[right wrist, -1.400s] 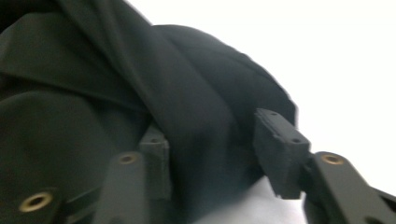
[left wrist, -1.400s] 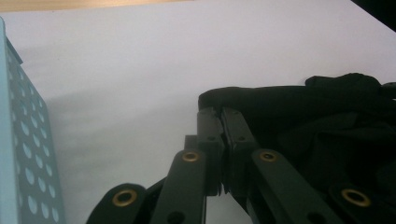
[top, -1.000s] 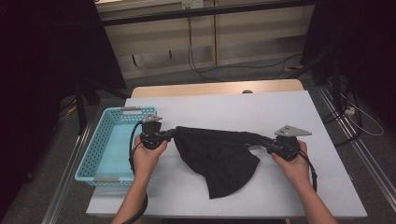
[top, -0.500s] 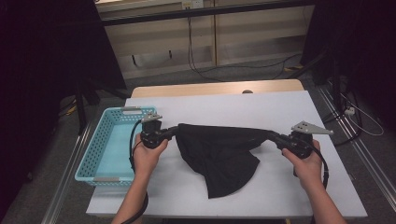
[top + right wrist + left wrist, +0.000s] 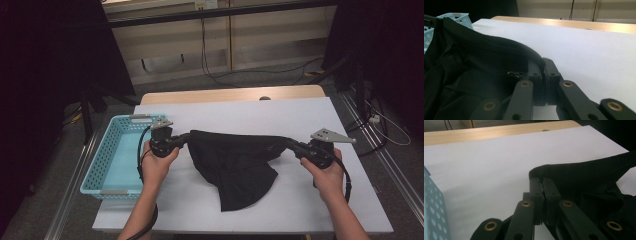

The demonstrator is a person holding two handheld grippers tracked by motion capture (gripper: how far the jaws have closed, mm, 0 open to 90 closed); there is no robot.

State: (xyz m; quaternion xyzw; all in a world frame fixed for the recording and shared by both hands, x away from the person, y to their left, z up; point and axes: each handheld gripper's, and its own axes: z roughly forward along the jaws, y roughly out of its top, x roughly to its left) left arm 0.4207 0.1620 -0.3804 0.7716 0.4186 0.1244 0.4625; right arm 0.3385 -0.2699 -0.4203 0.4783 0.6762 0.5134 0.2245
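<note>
Seen from the high view, a black cloth (image 5: 235,162) hangs stretched between two grippers above the white table (image 5: 240,112), its lower folds drooping toward the near edge; the left gripper (image 5: 186,138) and right gripper (image 5: 291,144) each pinch a top corner. A blue basket (image 5: 107,165) at the table's left holds nothing visible. In the left gripper view, jaws are clamped tight on the cloth's edge (image 5: 574,175). In the right gripper view, jaws are likewise closed on the cloth's rolled hem (image 5: 499,47), the basket (image 5: 454,17) far left.
</note>
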